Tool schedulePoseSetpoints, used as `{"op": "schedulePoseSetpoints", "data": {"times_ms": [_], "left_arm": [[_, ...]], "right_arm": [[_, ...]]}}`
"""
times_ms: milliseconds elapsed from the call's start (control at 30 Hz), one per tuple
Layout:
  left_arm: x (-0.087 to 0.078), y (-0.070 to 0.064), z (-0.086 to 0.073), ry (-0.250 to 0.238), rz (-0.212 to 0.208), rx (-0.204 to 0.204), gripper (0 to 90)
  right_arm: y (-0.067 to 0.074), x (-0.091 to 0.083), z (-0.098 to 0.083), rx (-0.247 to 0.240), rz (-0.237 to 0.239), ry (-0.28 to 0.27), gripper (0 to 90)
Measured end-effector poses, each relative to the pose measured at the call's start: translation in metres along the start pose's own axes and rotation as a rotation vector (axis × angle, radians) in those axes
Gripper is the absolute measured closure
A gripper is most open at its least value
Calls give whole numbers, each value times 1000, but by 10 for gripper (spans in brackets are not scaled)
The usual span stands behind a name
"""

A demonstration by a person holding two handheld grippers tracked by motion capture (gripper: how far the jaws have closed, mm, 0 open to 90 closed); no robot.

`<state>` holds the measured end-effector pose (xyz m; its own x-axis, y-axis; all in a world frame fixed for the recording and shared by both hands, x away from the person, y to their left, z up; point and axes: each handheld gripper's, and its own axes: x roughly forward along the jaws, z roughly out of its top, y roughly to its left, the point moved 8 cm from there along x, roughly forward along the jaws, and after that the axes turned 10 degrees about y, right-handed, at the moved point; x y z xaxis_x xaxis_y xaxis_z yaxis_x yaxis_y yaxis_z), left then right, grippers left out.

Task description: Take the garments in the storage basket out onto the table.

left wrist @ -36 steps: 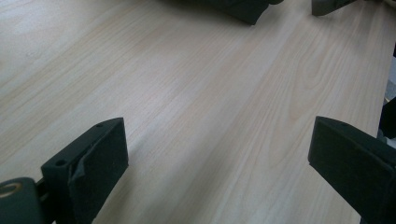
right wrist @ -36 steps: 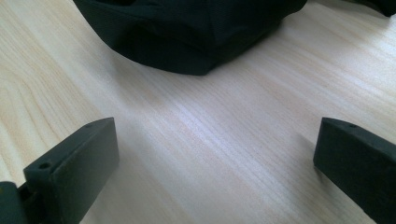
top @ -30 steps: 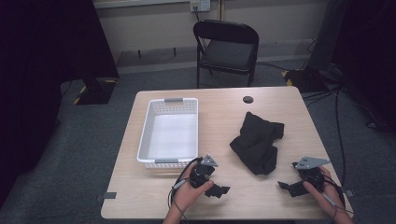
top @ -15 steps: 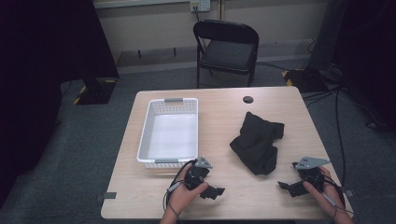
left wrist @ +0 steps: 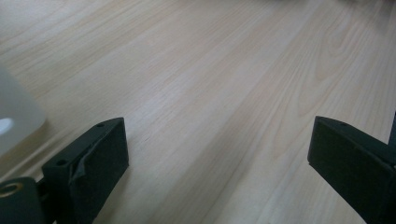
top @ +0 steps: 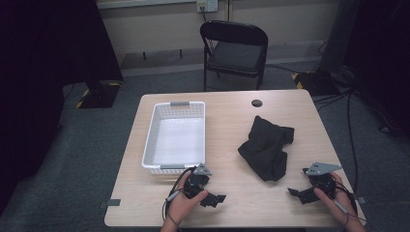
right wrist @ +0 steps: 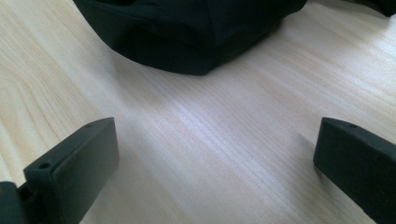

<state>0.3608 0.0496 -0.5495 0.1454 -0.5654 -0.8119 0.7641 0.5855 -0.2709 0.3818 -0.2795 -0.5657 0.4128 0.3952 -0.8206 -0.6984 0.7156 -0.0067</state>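
Black crumpled cloth [top: 267,146] lay on the pale wooden table [top: 227,116], right of the white plastic basket [top: 175,137], its long axis running away from the person. The right gripper [top: 296,193], jaws spread, sat nearer; the left gripper [top: 216,199] likewise gaped, empty

A: What do the tools look like?

B: The left gripper [top: 218,198] and right gripper [top: 296,193] are both black, each topped by a grey three-cornered plate [top: 323,167].

A: Cables?

B: A thin dark cable [top: 171,193] loops from the left one beside the left hand [top: 186,207]; another trails by the right hand [top: 333,199].

A: And the jaws up close?

B: Flat, blocky black slabs with small screw holes near the corners. The forearms are bare, no sleeves.
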Motion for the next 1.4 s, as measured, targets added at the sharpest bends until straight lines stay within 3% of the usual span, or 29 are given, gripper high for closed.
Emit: {"op": "schedulePoseSetpoints", "data": {"times_ms": [367, 1033, 1400], "left_arm": [[-6, 8, -9, -5, 12, -18, 46], [-27, 26, -24, -60, 46, -65, 46], [-34, 33, -33, -53, 73, -71, 46]], "right_arm": [[0, 0, 0, 0, 0, 0, 0], [0, 0, 0, 0, 0, 0, 0], [0, 0, 0, 0, 0, 0, 0]]}}
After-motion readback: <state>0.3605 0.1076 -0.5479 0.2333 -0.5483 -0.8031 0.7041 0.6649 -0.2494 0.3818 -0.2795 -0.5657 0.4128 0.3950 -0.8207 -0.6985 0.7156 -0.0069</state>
